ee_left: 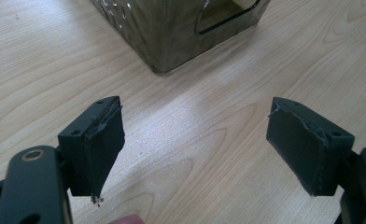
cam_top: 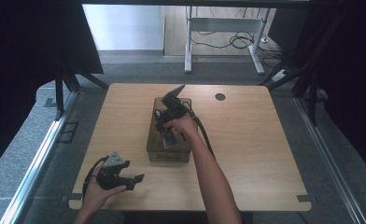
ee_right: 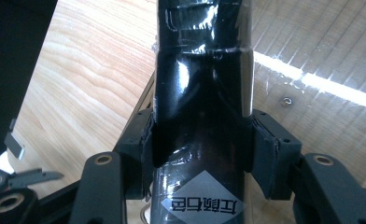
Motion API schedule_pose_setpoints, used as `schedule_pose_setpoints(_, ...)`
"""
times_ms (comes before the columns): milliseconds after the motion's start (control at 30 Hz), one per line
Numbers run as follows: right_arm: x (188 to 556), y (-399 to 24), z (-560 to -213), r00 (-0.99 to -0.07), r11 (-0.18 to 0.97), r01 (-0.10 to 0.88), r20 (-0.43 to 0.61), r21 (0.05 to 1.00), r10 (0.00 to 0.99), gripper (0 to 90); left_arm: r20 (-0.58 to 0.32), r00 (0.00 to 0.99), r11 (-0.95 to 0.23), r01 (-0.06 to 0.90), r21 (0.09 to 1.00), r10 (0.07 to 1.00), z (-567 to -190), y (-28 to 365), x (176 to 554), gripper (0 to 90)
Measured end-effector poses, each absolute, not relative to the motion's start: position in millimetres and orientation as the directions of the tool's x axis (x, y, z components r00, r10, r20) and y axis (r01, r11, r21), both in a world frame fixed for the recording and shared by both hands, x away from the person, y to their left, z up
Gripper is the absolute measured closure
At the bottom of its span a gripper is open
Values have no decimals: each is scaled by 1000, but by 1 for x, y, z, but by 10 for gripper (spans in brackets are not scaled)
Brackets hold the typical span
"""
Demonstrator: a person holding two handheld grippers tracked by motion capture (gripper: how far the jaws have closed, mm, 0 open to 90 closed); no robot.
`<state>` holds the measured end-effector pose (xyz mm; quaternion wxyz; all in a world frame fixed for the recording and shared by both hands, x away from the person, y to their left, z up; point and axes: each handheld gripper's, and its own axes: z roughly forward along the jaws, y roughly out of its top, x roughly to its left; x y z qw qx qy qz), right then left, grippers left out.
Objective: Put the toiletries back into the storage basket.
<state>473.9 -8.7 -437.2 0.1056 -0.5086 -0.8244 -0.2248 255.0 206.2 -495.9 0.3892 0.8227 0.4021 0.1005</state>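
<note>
A smoky see-through plastic box (cam_top: 150,140) stands lengthwise in the middle of the wooden table (cam_top: 256,140). My right gripper (cam_top: 167,132) reaches down into it, and in the right gripper view the right gripper (ee_right: 202,140) is shut on a glossy black pack (ee_right: 202,79) that bears a grey diamond label, its pads pressing both sides. The pack's lower end (cam_top: 170,141) shows grey inside the box. My left gripper (cam_top: 133,182) rests near the table's front left corner, open and holding nothing. In the left gripper view the left gripper (ee_left: 195,109) points at the box's near corner (ee_left: 172,37).
A round cable hole (cam_top: 220,97) sits at the table's far right. Behind the table stands a white desk frame (cam_top: 188,51) with cables on the floor. Dark curtains (cam_top: 27,42) flank both sides. Bare tabletop lies right of the box.
</note>
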Motion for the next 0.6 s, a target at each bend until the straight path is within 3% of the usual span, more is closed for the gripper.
schedule_pose_setpoints(600,474,3,-447,-370,279,924,425,263,826,471,-163,671,-362,569,738,724,-493,209,260,194)
